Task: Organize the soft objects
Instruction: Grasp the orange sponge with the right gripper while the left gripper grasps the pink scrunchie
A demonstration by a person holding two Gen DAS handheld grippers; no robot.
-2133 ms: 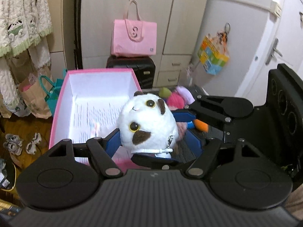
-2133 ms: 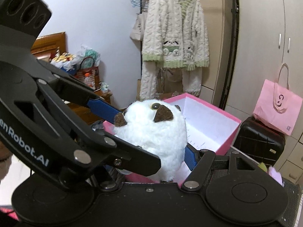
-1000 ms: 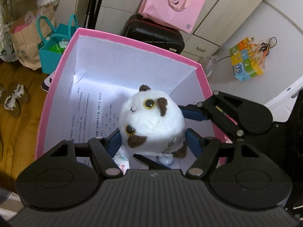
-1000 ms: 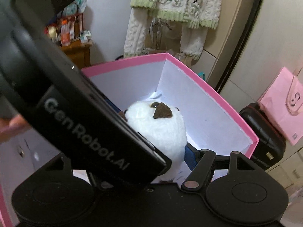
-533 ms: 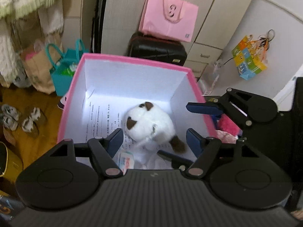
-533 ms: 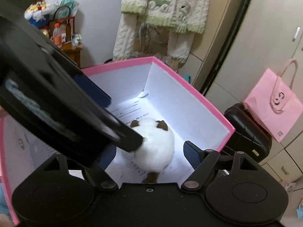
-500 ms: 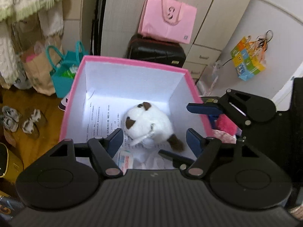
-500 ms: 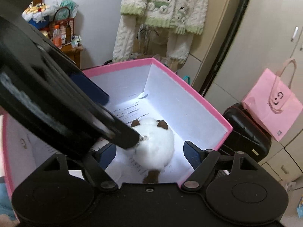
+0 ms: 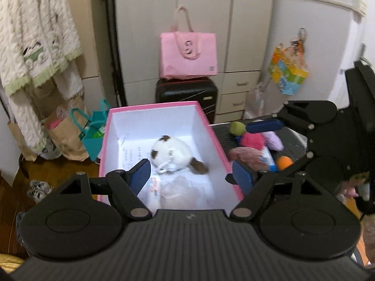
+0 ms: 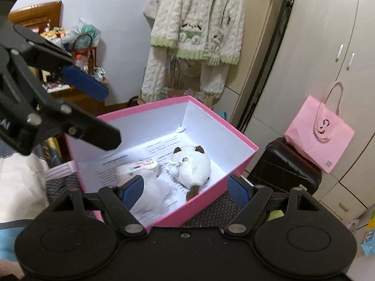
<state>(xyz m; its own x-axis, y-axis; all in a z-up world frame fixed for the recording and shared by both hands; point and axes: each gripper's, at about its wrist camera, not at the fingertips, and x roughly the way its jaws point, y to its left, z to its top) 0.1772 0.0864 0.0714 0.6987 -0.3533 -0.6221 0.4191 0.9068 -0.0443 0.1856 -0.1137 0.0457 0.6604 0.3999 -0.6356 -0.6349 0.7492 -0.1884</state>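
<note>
The white plush toy with brown ears [image 9: 173, 152] lies on its side on papers inside the pink box [image 9: 152, 106]. My left gripper [image 9: 191, 174] hangs above the box's near end. Its jaws are opening and nothing is between them. From the right wrist, the plush toy [image 10: 192, 166] rests well beyond my open, empty right gripper [image 10: 185, 190], which is at the near wall of the pink box [image 10: 145, 109]. One of the left gripper's blue pads [image 10: 84, 82] shows at upper left. Several small soft toys lie on the black mat right of the box, among them a pink pompom [image 9: 252, 139].
A white packet [image 10: 143, 166] lies in the box beside the plush. Behind the box stand a black suitcase [image 9: 186, 93] with a pink bag [image 9: 187, 56] on it, and wardrobe doors. Paper bags [image 9: 63, 135] sit on the floor at left, under a hanging knitted cardigan [image 10: 194, 23].
Both grippers have let go of the plush toy, which now lies in the box. Both have drawn back and upward from it with their jaws wider apart.
</note>
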